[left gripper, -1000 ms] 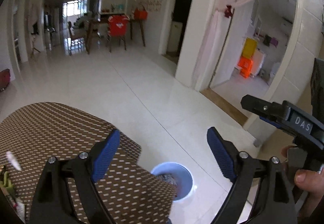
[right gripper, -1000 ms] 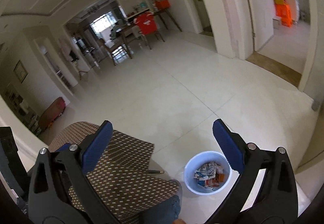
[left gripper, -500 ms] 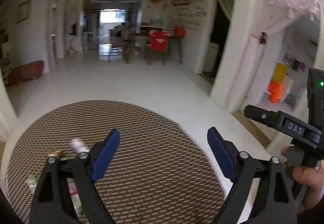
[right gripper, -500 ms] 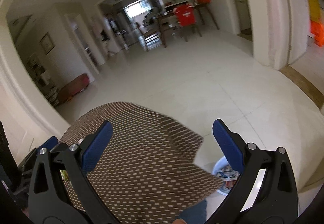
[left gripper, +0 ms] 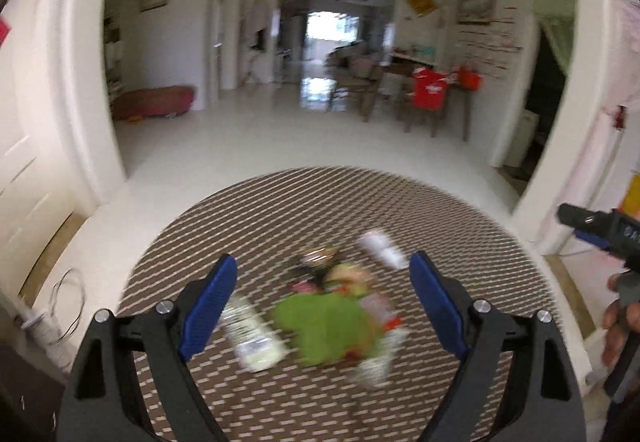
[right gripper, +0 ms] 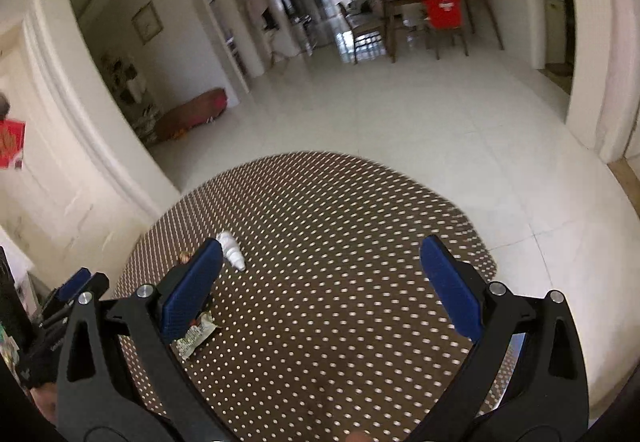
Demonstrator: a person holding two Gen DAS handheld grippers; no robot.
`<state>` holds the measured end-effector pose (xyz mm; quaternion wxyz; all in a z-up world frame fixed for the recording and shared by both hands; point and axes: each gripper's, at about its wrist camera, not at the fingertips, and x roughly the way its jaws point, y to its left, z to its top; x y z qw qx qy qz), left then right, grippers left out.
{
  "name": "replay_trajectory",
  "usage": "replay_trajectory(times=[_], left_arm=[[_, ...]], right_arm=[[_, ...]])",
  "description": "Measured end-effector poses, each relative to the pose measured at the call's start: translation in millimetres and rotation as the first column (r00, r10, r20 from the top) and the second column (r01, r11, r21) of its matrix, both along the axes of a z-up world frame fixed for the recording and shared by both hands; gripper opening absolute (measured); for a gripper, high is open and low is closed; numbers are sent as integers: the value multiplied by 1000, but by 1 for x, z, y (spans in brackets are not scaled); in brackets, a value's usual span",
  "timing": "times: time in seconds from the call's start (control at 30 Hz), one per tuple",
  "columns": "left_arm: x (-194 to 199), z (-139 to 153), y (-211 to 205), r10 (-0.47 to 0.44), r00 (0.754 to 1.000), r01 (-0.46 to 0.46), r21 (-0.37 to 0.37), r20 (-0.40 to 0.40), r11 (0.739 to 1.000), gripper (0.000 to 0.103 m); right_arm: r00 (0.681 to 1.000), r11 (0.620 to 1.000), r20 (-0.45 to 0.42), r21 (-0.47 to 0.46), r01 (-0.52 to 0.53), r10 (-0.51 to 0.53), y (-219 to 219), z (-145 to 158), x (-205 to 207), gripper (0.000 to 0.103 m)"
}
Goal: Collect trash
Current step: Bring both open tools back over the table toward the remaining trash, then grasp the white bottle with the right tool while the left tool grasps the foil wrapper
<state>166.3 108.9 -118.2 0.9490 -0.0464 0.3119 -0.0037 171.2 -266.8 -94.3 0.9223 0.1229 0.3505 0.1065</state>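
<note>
A round table with a brown dotted cloth (left gripper: 280, 210) carries a blurred pile of trash: a green wrapper (left gripper: 328, 326), a crushed clear bottle (left gripper: 256, 334) and a white crumpled piece (left gripper: 380, 248). My left gripper (left gripper: 322, 306) is open and empty, hovering over the pile. My right gripper (right gripper: 324, 290) is open and empty over the table (right gripper: 340, 210); a white crumpled piece (right gripper: 232, 250) and a wrapper (right gripper: 198, 334) lie by its left finger. The right gripper also shows at the right edge of the left wrist view (left gripper: 600, 230).
White tiled floor (right gripper: 400, 114) surrounds the table. A white pillar (left gripper: 560, 122) stands right, a door frame (left gripper: 80, 102) left. Dining chairs and a table (right gripper: 424, 18) stand far back. A maroon cushion (left gripper: 156, 102) lies on the floor.
Both views have swung left from the floor and the blue trash bucket onto the table; the bucket has left view and the trash pile has come between my left fingers.
</note>
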Motion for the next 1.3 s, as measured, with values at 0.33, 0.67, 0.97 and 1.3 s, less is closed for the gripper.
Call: replay_trajectory(times=[0.33,0.67,0.97,1.3], left_arm=[[18,-67,64,118,972,-122,-8,-204,992,74],[38,-94,69,64,962,-66,2,-265,998,15],[34,-94,72,-6,970,-6,-50,-243,999,5],[12,-68,86,-9,981,-3,-60,-194,998,5]], right_arm=[[993,991,-25,-65,-115,114,53,-18,29,97],[970,963,-88,-127,-237,227,114,-46,69,97],[926,912,-189,-196,-360,325,174,-89,105,53],[945,946,-130,-89,-312,299,131,-69,73,24]])
